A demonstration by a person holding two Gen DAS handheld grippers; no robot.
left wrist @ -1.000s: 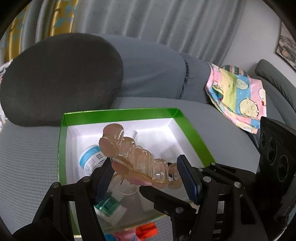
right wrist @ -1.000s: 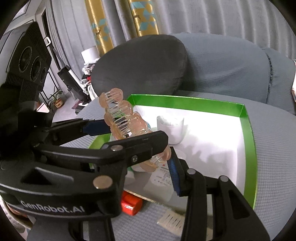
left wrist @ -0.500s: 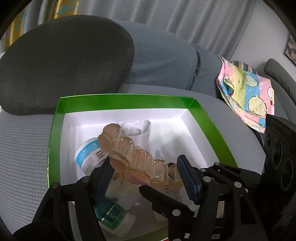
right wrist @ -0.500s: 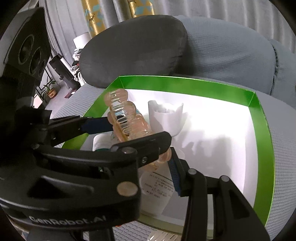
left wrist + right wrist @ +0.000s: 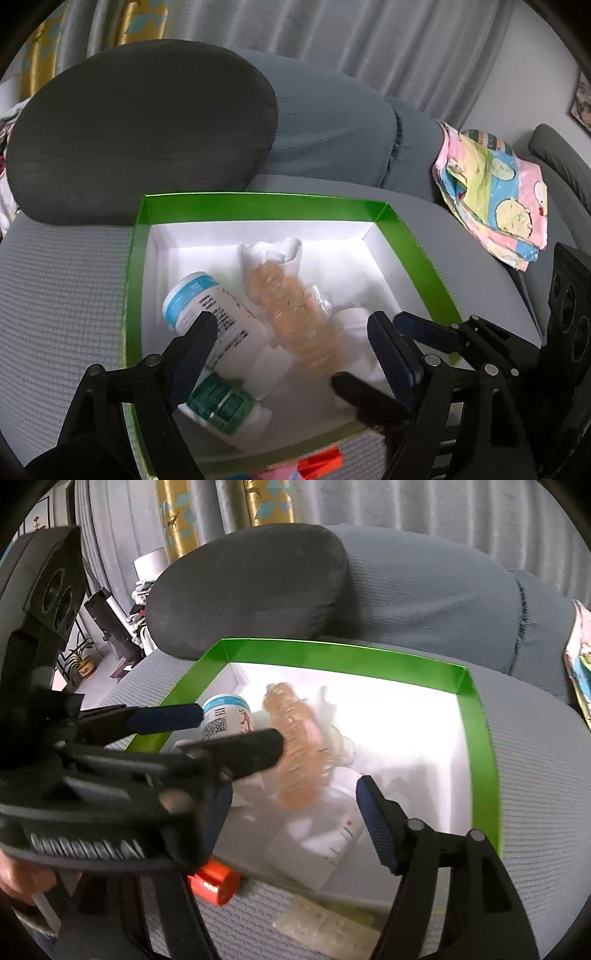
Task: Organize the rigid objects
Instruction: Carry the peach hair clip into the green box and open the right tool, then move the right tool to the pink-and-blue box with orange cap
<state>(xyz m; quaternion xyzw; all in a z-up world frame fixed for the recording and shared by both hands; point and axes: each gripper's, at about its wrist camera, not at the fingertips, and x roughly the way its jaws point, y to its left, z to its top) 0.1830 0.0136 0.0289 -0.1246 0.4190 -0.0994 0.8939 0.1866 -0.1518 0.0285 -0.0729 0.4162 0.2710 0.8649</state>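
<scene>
A peach-coloured ribbed clear plastic piece (image 5: 295, 314) (image 5: 299, 746) shows blurred and loose inside the green-rimmed white box (image 5: 258, 199) (image 5: 332, 653), over the things lying there. My left gripper (image 5: 290, 328) hangs just above the box with its jaws opening, and its pads stand clear of the piece on both sides. My right gripper (image 5: 291, 797) crosses it from the right, jaws also opening, pads off the piece. In the box lie a white bottle with a blue label (image 5: 199, 299) (image 5: 225, 716), a green-labelled bottle (image 5: 221, 402) and a white cup (image 5: 273, 251).
The box sits on a grey sofa seat, with a dark cushion (image 5: 140, 133) behind it. A colourful cloth (image 5: 491, 195) lies at the right. An orange-red item (image 5: 214, 882) and a blister pack (image 5: 325, 926) lie in front of the box. A hand (image 5: 14, 878) shows at the lower left.
Both grippers have opened and let go of the peach piece, which has dropped from between the pads down into the box.
</scene>
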